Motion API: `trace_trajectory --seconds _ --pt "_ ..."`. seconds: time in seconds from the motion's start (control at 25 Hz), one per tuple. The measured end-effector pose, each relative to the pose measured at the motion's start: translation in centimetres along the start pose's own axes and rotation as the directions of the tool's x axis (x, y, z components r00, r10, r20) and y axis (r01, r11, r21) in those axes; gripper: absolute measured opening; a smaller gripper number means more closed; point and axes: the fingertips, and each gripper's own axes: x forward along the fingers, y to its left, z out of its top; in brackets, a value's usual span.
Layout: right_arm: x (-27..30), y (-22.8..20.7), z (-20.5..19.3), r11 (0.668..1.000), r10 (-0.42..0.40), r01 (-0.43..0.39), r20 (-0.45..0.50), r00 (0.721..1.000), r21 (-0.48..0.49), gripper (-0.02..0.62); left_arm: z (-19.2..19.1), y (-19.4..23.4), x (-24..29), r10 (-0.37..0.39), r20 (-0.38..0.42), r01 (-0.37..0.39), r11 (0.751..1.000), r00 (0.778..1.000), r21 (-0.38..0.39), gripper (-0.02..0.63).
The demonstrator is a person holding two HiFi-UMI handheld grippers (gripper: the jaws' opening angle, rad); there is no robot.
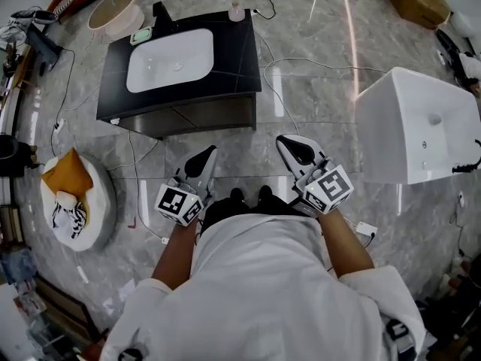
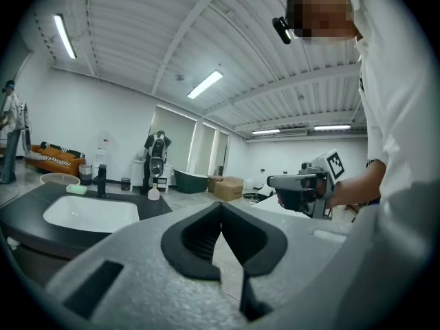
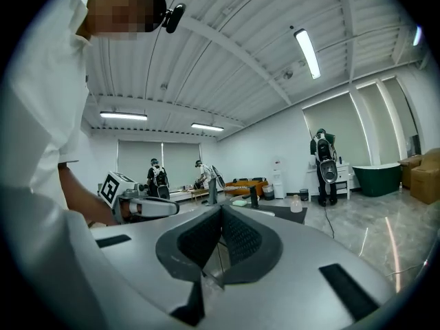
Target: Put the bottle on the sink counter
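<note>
Nearest, left tool (image 1: pixel 204 156) and right tool (image 1: pixel 287 145), both closed, empty; bottle (image 1: pixel 237 11) well ahead on sink counter (image 1: pixel 233 55) far corner.

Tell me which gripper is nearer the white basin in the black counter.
Left. The left gripper points at the counter front, below the basin; the right gripper sits farther right, past its corner.

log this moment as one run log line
left tongs: shut, empty | right tongs: shut, empty | bottle: upright at back edge of sink counter | reach: both short of counter
</note>
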Motion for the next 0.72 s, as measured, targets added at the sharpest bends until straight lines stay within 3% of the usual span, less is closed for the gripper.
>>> trace_trajectory --seconds 0.12,0.36,0.72 --pt "-0.1 1.1 0.1 1.000 -0.007 0.007 -0.015 1.000 0.014 0.015 0.6 0.1 -0.5 -0.041 0.012 0.041 0.999 0.999 -0.016 0.017" --pt "1.5 4.0 -0.8 0.999 -0.041 0.041 -0.028 0.999 -0.018 0.015 0.5 -0.3 -2.3 -0.142 -0.033 0.144 0.984 0.989 0.100 0.017" --pt "2.6 5.6 -1.4 0.997 -0.077 0.077 -0.006 0.997 -0.010 0.015 -0.8 2.3 -4.0 -0.153 -0.008 0.153 0.988 0.988 0.005 0.017"
